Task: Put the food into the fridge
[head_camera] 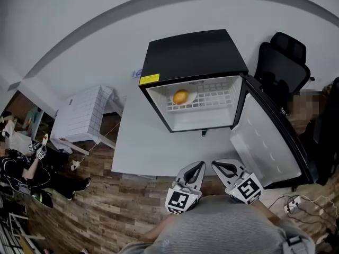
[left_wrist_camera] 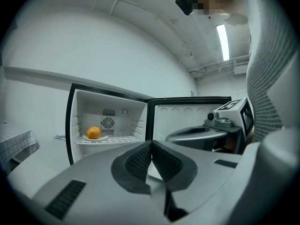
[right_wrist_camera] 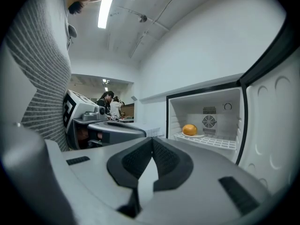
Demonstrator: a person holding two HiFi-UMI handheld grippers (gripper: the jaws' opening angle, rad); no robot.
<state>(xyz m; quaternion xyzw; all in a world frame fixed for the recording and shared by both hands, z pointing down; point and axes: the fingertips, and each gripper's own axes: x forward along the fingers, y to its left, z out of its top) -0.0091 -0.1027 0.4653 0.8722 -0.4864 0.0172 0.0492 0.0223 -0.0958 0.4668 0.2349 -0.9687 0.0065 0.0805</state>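
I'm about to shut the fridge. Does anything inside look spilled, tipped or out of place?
Nothing stands out. The orange sits on its plate on the wire shelf of the fridge, whose door hangs open.

Head view looks steeply down; both gripper views, seemingly level, share the open fridge (head_camera: 190, 52).

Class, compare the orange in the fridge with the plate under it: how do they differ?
The orange is round and bright orange; the plate is flat and white. The orange sits on the plate; the plate rests on the wire shelf. Both are inside the open fridge.
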